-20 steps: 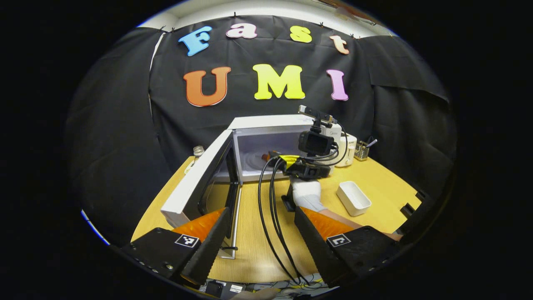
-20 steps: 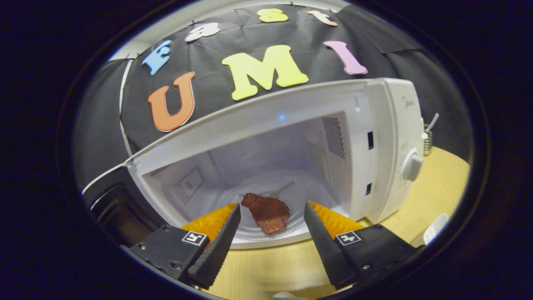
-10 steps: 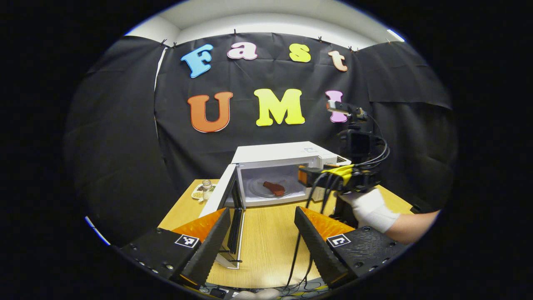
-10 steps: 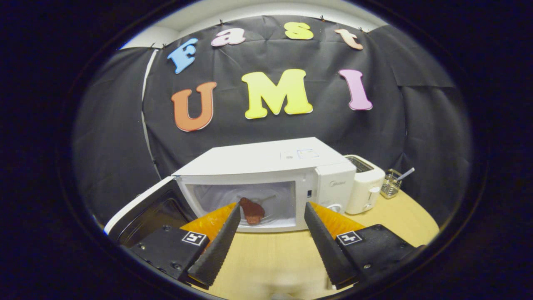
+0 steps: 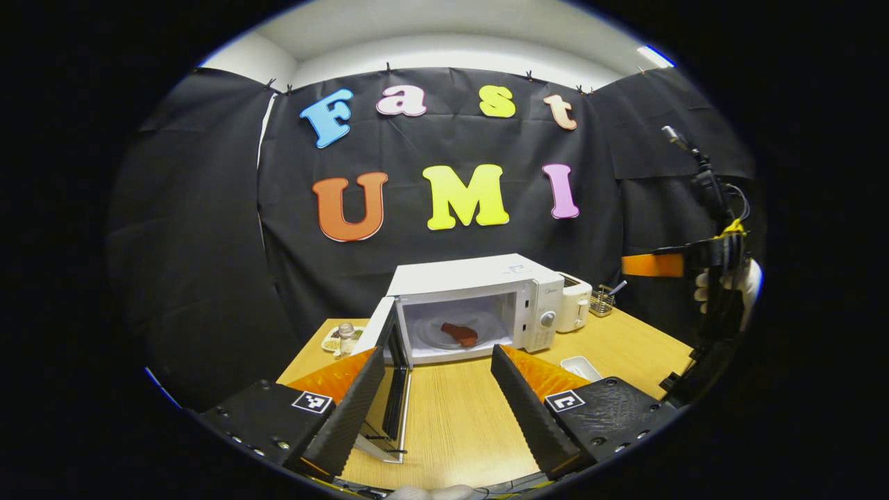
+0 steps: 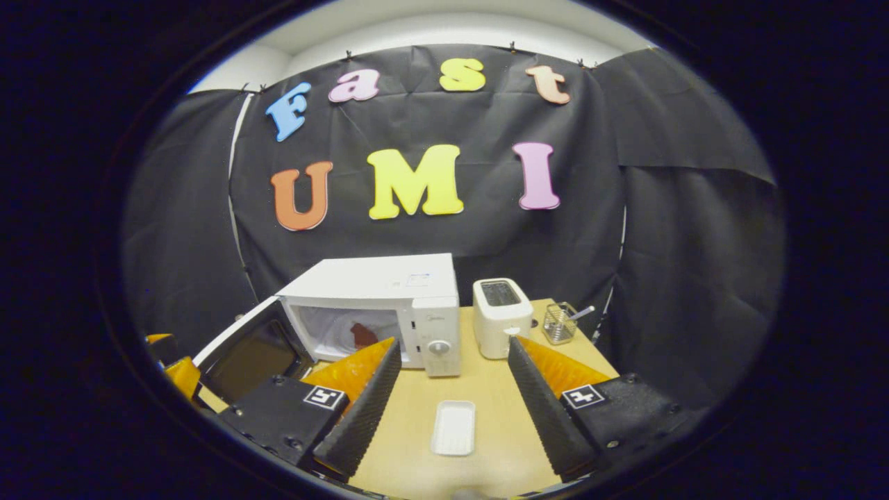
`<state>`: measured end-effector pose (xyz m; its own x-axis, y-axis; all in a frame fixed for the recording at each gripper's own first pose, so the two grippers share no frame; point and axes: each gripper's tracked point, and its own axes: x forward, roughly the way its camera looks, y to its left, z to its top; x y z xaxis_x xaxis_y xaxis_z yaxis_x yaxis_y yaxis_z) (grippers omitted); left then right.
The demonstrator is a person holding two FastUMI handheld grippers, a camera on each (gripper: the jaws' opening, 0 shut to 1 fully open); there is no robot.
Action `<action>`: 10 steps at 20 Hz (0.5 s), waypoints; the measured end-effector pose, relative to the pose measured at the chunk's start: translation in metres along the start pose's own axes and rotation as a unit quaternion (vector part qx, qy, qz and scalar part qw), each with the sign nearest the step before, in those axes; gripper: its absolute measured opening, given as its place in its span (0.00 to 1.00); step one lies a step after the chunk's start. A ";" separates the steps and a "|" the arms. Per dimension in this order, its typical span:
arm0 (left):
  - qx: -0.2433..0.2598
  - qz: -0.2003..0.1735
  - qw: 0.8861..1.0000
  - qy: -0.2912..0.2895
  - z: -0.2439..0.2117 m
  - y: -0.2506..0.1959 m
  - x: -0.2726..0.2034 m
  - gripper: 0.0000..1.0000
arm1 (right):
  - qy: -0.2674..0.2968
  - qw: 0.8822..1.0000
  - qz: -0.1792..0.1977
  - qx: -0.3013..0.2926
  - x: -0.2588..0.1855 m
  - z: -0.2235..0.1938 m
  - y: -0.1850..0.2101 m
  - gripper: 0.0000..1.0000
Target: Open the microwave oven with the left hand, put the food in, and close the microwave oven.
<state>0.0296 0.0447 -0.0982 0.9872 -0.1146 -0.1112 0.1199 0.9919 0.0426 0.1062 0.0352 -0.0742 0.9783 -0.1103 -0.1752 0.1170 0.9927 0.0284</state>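
Note:
The white microwave (image 5: 479,278) (image 6: 375,281) stands at the back of the wooden table with its door (image 5: 392,347) (image 6: 253,347) swung wide to the left. A brown piece of food (image 5: 460,333) (image 6: 362,335) lies on the glass turntable inside. My left gripper (image 5: 437,406) is open and empty, just in front of the door's edge. My right gripper (image 6: 451,403) is open and empty too, held back above the table. It also appears at the right of the left gripper view, the right gripper (image 5: 660,264) raised high in a gloved hand (image 5: 746,281).
A white toaster (image 6: 500,316) (image 5: 575,309) stands right of the microwave, with a wire utensil holder (image 6: 561,323) beyond it. A shallow white tray (image 6: 453,427) (image 5: 576,367) lies empty on the table. A small plate and a jar (image 5: 340,337) sit left of the microwave.
The right gripper has pulled back out of the microwave and risen to the right, leaving the food on the turntable. The left gripper has drawn back from the door.

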 end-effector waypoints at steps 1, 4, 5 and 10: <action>0.000 0.003 1.000 -0.005 0.000 0.001 0.003 0.95 | -0.005 1.000 -0.010 -0.007 -0.013 0.002 -0.013 0.99; -0.004 0.017 1.000 -0.011 0.001 0.010 0.012 0.95 | -0.007 1.000 -0.024 -0.017 -0.039 0.002 -0.032 0.98; -0.010 0.022 1.000 -0.009 0.000 0.014 0.015 0.93 | -0.006 1.000 -0.025 -0.017 -0.044 0.002 -0.035 0.99; -0.029 0.021 0.999 -0.013 -0.003 0.019 0.028 0.46 | 0.001 1.000 -0.022 0.004 -0.052 0.000 -0.039 0.99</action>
<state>0.0593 0.0603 -0.1037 0.9937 -0.0727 -0.0853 0.0720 0.9973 -0.0109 0.0506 0.0024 -0.0658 0.9718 -0.1533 -0.1791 0.1610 0.9865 0.0289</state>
